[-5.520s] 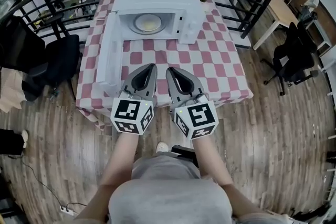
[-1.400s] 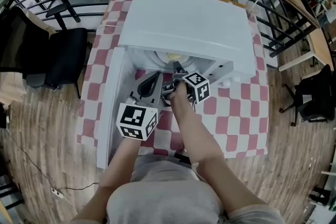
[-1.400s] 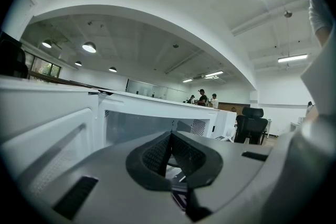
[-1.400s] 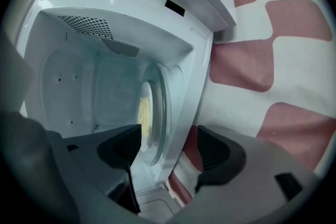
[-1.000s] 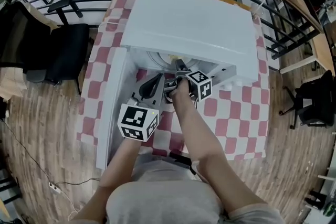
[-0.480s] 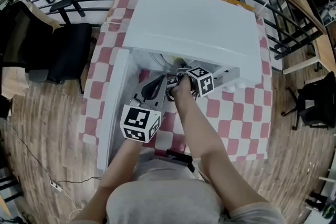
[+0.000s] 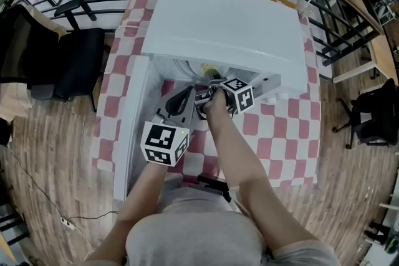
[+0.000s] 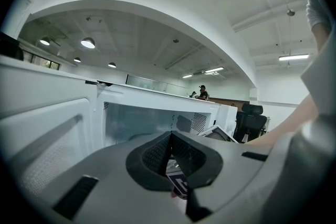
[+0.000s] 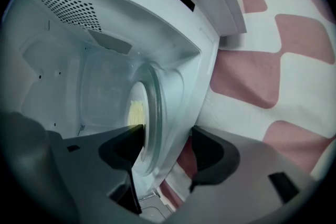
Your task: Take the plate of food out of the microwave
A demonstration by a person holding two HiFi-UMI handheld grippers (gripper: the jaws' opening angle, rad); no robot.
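The plate [image 9: 148, 107] sits inside the microwave [image 7: 224, 22], low in the cavity just behind the front sill, with a patch of yellow food [image 9: 135, 110] on it. Its near rim lies between the jaws of my right gripper [image 9: 165, 147], which reaches in through the open front. Those jaws stand apart and have just been closing. One pad is close against the plate's face. The other is out past the rim and the sill with a gap showing, so nothing is clamped. My left gripper [image 8: 169, 140] is just to the left of the right one, outside the cavity and pointing at the opening. Its jaws are together with nothing between them, and under their tips I catch a corner of the right gripper's marker cube [image 8: 181, 184]. Further left of those closed jaws, the microwave door [image 7: 132, 121] hangs swung open. Under both pairs of jaws lies the table [image 7: 274, 134] in its red-and-white checked cloth. A black chair [image 7: 75, 65] stands off to the left of the table. A dark railing [image 7: 349, 3] runs beyond the microwave, and the floor [image 7: 56, 184] is wooden.
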